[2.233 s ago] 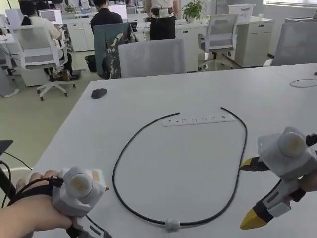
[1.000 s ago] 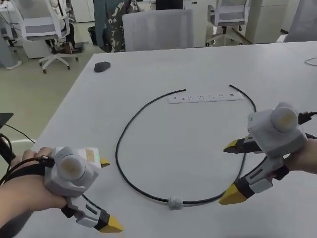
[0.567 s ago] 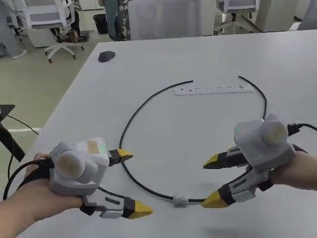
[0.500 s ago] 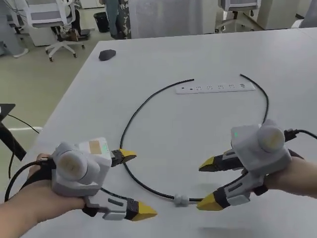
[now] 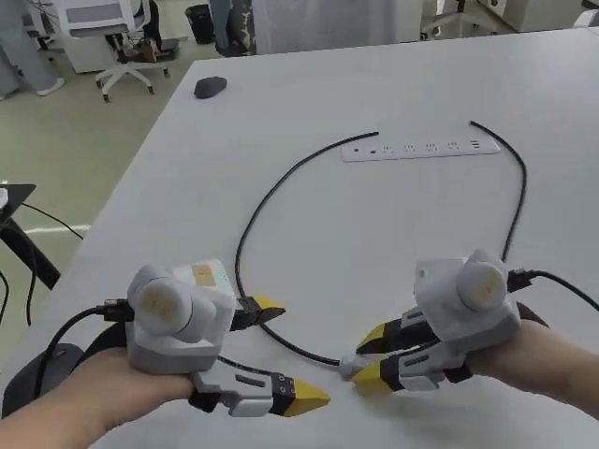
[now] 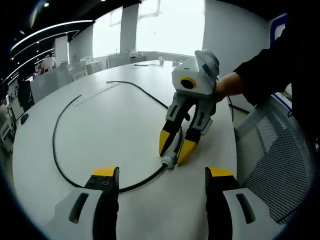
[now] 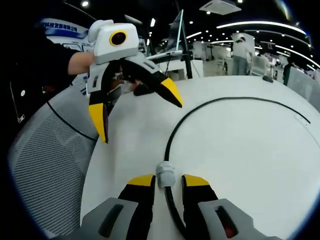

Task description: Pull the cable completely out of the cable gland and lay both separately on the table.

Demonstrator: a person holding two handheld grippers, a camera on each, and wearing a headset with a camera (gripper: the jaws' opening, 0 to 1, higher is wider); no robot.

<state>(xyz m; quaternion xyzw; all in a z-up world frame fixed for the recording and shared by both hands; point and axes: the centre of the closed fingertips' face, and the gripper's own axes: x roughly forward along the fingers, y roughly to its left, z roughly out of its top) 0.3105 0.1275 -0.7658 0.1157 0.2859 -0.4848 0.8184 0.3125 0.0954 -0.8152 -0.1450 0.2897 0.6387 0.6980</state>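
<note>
Right claw (image 5: 363, 359) clenches the cable gland (image 7: 165, 173) on the black cable (image 5: 271, 192), low over the table (image 5: 374, 234); left claw (image 5: 297, 354) gapes released.

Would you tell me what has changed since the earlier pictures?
The right tool came in from the right and narrowed its jaws around the cable gland; a firm grip cannot be confirmed. The left tool, open, moved forward to the cable. Cable, power strip and mouse lie unmoved.
</note>
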